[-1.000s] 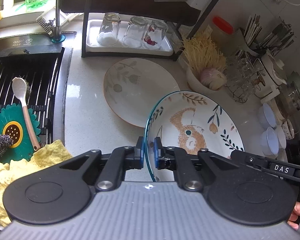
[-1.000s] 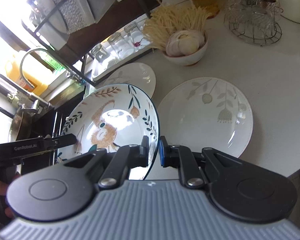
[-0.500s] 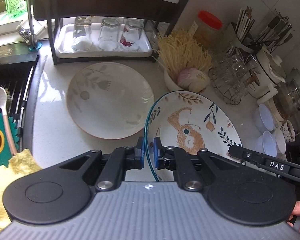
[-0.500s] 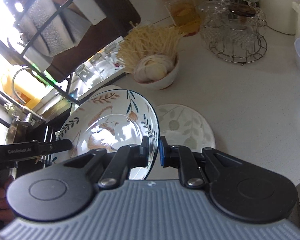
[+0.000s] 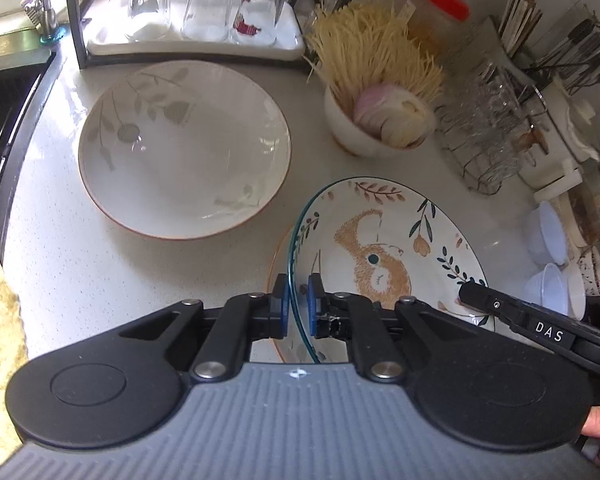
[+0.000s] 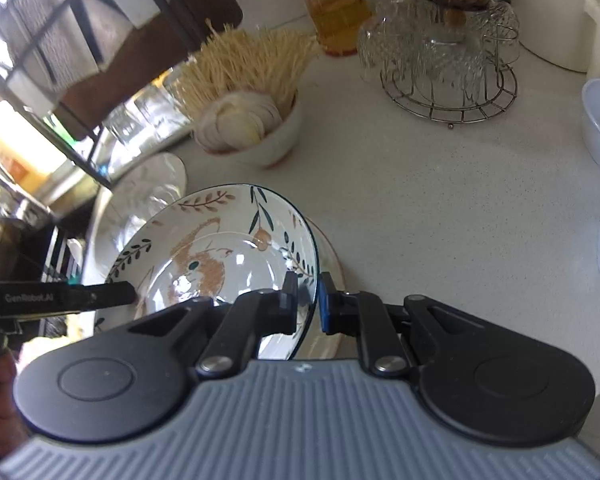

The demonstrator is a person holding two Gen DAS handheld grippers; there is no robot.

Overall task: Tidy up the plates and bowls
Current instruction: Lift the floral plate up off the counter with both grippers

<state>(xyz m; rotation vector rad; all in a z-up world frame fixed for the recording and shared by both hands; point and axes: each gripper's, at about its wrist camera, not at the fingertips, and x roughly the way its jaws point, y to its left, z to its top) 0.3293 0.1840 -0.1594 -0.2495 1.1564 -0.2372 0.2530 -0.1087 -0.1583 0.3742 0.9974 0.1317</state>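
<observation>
I am holding one round white bowl with a brown squirrel picture and a thin dark green rim with both claws. My left gripper sits at the lower middle of the left wrist view, and its blue pads pinch the bowl's left rim. My right gripper sits at the lower middle of the right wrist view, and its pads pinch the rim on the other side of the same bowl. In each view the other claw's black finger pokes in from the side, at the far edge of the bowl.

Under the squirrel bowl I can see the edge of a pale plate with a thin orange-brown rim. I cannot tell if the bowl touches it or hangs just over it.

To the upper left in the left wrist view, a big white bowl with grey leaf drawings lies flat on the speckled white counter, just beside the bowl I hold. Behind it, three clear drinking glasses stand upside down on a white tray under a dark rack. A small white bowl holding pale noodles and round slices stands near the upper middle.
</observation>
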